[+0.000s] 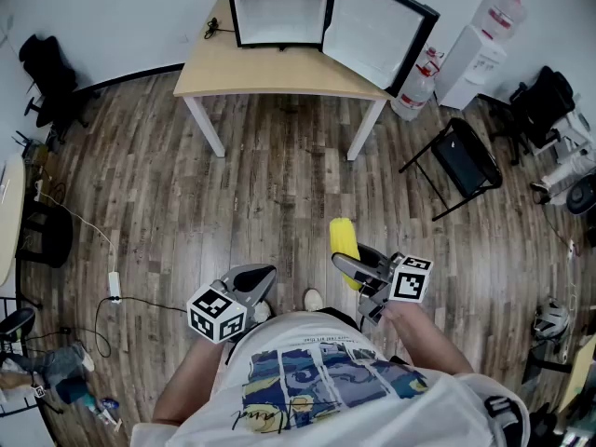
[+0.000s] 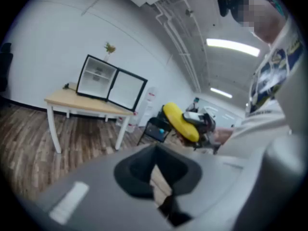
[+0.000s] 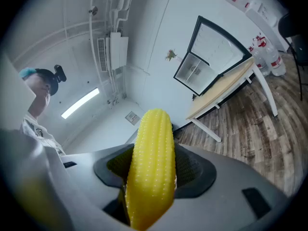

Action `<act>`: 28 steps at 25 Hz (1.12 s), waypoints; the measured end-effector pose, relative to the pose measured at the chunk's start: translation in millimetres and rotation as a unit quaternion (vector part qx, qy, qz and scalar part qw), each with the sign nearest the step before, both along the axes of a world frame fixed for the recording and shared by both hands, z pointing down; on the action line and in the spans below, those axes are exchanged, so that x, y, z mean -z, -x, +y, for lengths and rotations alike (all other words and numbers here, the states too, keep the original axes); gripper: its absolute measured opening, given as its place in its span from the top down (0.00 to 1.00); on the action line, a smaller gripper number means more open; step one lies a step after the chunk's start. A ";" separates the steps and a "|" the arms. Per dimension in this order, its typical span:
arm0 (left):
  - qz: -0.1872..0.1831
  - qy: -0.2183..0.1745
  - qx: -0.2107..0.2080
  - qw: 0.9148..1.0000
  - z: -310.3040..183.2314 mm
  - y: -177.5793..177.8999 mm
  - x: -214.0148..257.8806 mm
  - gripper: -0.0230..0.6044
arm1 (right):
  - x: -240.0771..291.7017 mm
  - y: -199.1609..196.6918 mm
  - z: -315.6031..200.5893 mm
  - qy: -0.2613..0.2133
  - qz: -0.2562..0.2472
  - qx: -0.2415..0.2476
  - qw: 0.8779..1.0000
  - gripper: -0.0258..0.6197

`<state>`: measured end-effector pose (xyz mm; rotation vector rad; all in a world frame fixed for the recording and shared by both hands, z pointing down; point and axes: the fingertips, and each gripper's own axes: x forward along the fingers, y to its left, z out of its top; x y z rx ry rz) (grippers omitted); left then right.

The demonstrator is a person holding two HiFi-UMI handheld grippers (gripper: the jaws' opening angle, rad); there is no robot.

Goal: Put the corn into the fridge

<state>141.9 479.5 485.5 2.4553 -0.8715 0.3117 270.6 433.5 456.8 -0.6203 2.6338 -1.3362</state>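
A yellow corn cob (image 1: pixel 344 240) sticks out forward from my right gripper (image 1: pixel 348 264), whose jaws are shut on its lower part; in the right gripper view the corn (image 3: pixel 153 162) stands upright between the dark pads. My left gripper (image 1: pixel 264 274) is held low beside it, shut and empty. From the left gripper view I see the corn (image 2: pixel 180 121) off to the right. The small fridge (image 1: pixel 277 7) stands on a wooden table (image 1: pixel 279 74) far ahead. Its door (image 1: pixel 372 31) is swung open to the right, and the white inside shows.
A black folding chair (image 1: pixel 463 161) stands right of the table, with water bottles (image 1: pixel 419 87) and a dispenser (image 1: pixel 475 49) behind it. A black office chair (image 1: pixel 47 82) is at the far left. A white cable (image 1: pixel 93 240) runs over the wood floor at left.
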 end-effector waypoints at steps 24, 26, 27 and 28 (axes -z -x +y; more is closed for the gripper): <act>-0.011 -0.031 -0.005 0.999 10.0 132.5 -12.2 0.95 | -1.3 91.4 -6.8 -0.030 0.103 -0.056 0.993 0.58; -0.015 -0.037 -0.010 0.999 -11.5 130.2 -11.1 0.95 | 1.7 86.2 -27.8 -0.043 0.125 -0.060 0.989 0.58; -0.016 -0.039 -0.012 0.999 -23.1 128.3 -10.4 0.95 | 2.4 84.3 -39.4 -0.047 0.132 -0.061 0.988 0.58; -0.019 -0.042 -0.014 0.999 -35.2 126.7 -9.5 0.95 | 2.5 83.1 -51.5 -0.050 0.136 -0.061 0.988 0.58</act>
